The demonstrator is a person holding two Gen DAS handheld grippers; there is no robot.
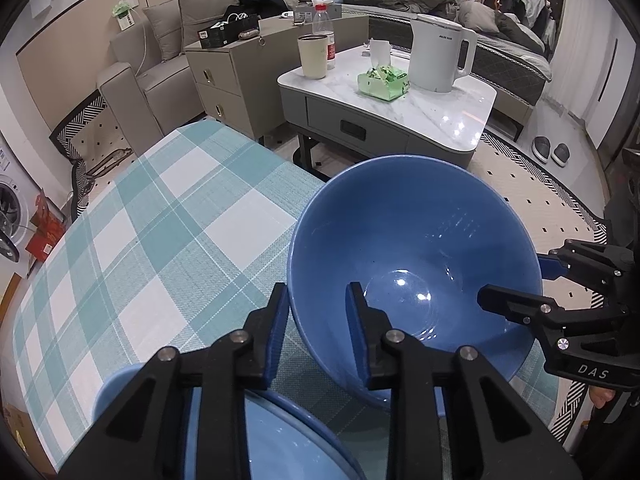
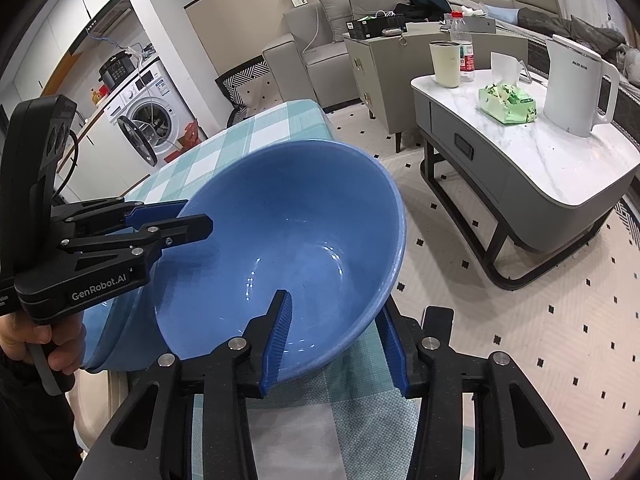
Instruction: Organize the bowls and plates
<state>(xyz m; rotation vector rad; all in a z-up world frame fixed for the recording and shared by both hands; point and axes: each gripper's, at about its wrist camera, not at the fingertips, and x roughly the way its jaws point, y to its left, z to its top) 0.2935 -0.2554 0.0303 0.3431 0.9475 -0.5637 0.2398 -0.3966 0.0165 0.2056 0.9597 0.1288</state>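
- Large blue bowl [image 1: 412, 264] is held tilted above the desk [image 1: 160, 216], near its right edge, mouth turned up and toward the two cameras. Part of it hangs out past that edge over the patterned floor [image 2: 500, 320].
- Left gripper [image 1: 316, 292]: fingers straddle the bowl's near-left rim, one pad outside the wall, one inside. They look pinched on the rim, though the contact itself is partly hidden.
- Right gripper [image 2: 334, 304]: fingers straddle the opposite rim the same way, left finger inside the bowl, right finger under and outside the wall. Judged to be clamping the rim too, so the bowl is carried by both.
- Key relation: the bowl lies between the two grippers, rim to rim across its width, each gripper at one end of that line. Neither is nearer; a shift by one must be matched by the other or the bowl twists.
- Lower stack: a pale blue plate [image 1: 280, 440] sits at the desk's near edge, directly below the left gripper; a further pale blue rim [image 1: 116, 384] shows to its left. In the right wrist view a light blue vessel wall [image 2: 120, 332] stands just beside and under the held bowl. Cannot tell whether they touch.
- Judgement: the likely set-down spot is on or beside those pieces, down and toward the near edge from the bowl.
- Obstruction: the dishes below leave little room; a tilted lowering could knock rim against rim.
- Well apart, across the floor: side table [image 2: 560, 168] with white kettle [image 2: 576, 88], cup [image 2: 445, 64], green tissue pack [image 2: 508, 106]. No obstruction.
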